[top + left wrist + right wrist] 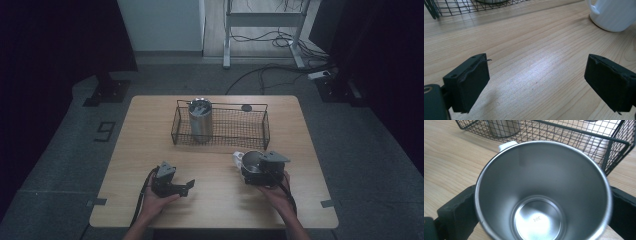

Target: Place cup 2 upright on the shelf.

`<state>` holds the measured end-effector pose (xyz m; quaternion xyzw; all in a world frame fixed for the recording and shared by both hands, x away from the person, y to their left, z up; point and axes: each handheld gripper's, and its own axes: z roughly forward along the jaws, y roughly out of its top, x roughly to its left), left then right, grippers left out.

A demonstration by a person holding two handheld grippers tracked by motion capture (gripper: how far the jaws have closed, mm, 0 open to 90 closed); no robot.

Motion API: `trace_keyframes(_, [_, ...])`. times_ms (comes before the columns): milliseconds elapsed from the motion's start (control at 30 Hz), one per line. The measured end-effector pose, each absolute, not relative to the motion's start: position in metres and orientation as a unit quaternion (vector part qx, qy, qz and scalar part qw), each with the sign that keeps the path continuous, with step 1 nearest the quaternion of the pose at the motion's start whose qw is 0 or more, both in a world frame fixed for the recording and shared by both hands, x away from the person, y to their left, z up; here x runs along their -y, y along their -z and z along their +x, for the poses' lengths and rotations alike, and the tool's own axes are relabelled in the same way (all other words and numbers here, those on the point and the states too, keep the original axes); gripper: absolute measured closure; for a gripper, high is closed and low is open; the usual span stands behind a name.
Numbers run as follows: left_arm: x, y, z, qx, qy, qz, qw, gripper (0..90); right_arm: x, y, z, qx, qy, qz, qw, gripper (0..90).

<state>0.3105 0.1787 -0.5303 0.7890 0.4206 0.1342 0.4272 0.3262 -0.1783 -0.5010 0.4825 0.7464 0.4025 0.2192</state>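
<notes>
High view, lower right | steel cup (251,164) is being pinched by right gripper (260,172) across its walls | judged light, stiff, slippery | left gripper (536,80) is being held spread.

I work in a lab or test room, not a home. My wooden table (215,200) stands alone on grey carpet floor (360,150), with dark curtains (55,45) at both sides. Behind it I see loose cables (280,40), a metal desk frame (262,20) and black stand bases (107,92).
</notes>
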Motion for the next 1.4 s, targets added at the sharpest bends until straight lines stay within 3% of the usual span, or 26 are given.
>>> trace_keyframes(233, [-0.178, 0.531, 0.31, -0.42, -0.135, 0.789, 0.427, 6.1, 0.174, 0.507, 0.329, -0.75, -0.4, 0.475, 0.228, 5.9])
trace_keyframes(1400, [-0.178, 0.532, 0.31, -0.421, -0.13, 0.791, 0.424, 6.4, 0.179, 0.497, 0.323, -0.753, -0.408, 0.456, 0.241, 6.9])
